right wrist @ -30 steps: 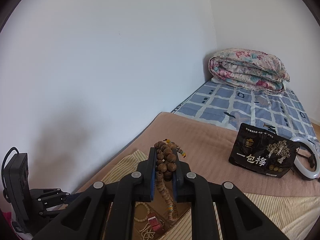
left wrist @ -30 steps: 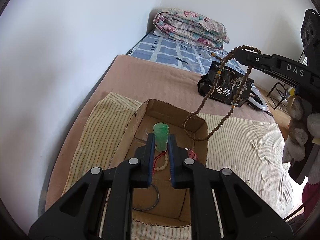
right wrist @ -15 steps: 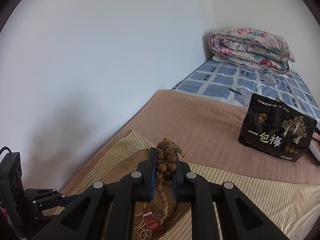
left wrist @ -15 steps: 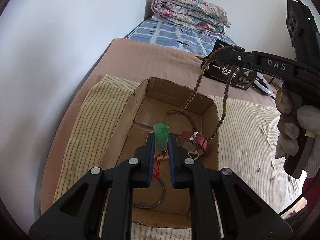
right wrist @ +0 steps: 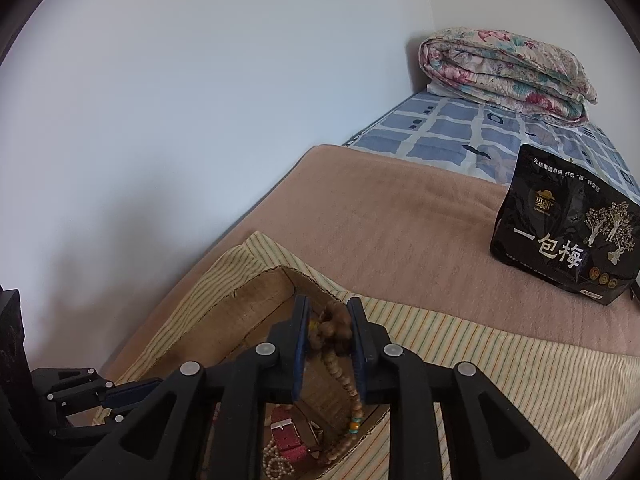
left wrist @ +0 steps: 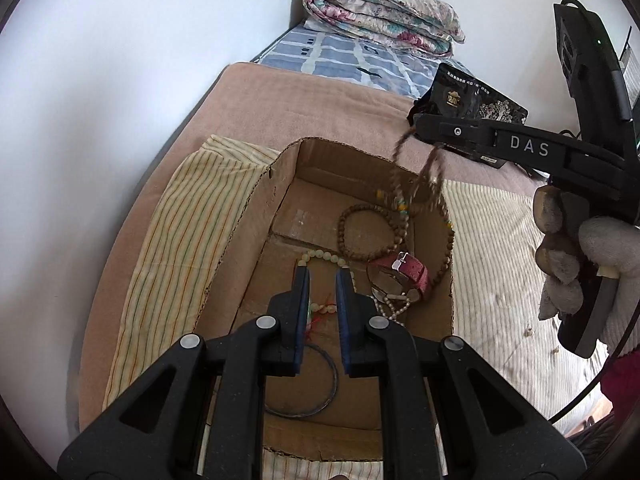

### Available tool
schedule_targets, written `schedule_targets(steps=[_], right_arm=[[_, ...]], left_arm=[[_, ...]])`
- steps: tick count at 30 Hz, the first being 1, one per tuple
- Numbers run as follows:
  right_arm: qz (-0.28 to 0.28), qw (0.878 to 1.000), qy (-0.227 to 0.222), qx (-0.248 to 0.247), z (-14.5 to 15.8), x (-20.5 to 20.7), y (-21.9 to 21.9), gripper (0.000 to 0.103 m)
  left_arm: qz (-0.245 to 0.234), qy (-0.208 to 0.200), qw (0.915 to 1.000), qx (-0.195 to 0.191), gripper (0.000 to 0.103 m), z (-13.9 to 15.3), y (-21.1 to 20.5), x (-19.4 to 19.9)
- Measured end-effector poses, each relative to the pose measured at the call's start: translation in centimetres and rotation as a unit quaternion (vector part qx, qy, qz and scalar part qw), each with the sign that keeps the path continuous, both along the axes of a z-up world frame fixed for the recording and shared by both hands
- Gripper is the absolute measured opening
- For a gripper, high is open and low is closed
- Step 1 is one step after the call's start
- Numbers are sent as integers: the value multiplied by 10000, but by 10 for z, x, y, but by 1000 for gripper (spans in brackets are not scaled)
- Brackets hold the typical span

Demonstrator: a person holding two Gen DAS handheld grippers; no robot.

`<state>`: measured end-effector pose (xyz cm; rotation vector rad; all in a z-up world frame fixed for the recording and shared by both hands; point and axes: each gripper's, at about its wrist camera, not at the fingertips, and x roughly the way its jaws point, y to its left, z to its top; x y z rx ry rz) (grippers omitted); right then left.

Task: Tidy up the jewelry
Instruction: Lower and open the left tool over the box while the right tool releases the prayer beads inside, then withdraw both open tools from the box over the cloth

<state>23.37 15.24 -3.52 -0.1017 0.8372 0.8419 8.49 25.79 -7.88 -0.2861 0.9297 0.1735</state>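
Left wrist view, left to right. The striped cloth [left wrist: 168,248] lies on the bed under the cardboard box [left wrist: 256,216], which holds the jewelry. The left gripper [left wrist: 322,276] hangs over the box's middle with its fingers [left wrist: 301,292] released and nothing between them; half a second ago they pinched a green pendant, which is now gone from the gap, and only a red cord and pale beads [left wrist: 320,307] show on the box floor below. A dark bangle [left wrist: 320,392] lies nearer the camera, and a red-strapped watch [left wrist: 404,272] sits just right of the fingers.

The wooden bead necklace [left wrist: 404,216] hangs with its long axis near vertical from the right gripper [left wrist: 418,128], its lower loops already coiled on the box floor against the right wall. Compared with half a second ago, more of the strand lies in the box, and its hanging part is motion-blurred.

Right wrist view. The right gripper's fingers [right wrist: 300,328] stand slightly parted, with the bead cluster [right wrist: 330,326] lodged between them; whether they are gripping it or have let go cannot be told. The strand drops straight down from them into the box [right wrist: 256,304]. Judged from this, the coming move turns on that vertical line: the necklace falls directly below the right fingers, so the right hand, not the left, finishes it.
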Motion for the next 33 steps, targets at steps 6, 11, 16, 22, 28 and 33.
schedule_targets(steps=[6, 11, 16, 22, 28, 33], right_arm=[[-75, 10000, -13, -43, 0, -3, -3, 56], [-99, 9999, -34, -29, 2, -6, -5, 60], [-163, 9998, -79, 36, 10, -12, -12, 65], [-235, 9995, -176, 95, 23, -19, -26, 66], [-329, 9990, -271, 163, 38, -28, -48, 69], [-465, 9979, -386, 226, 52, -37, -69, 78]], left_arm=[[48, -49, 10000, -27, 41, 1, 0, -1], [70, -78, 9999, -13, 41, 4, -1, -3], [68, -164, 9998, 58, 41, 13, -6, -6], [40, -295, 9995, 109, 41, 25, -15, -12], [-49, -415, 9990, 176, 41, 39, -27, -16], [-138, -534, 9982, 251, 41, 51, -40, -21]])
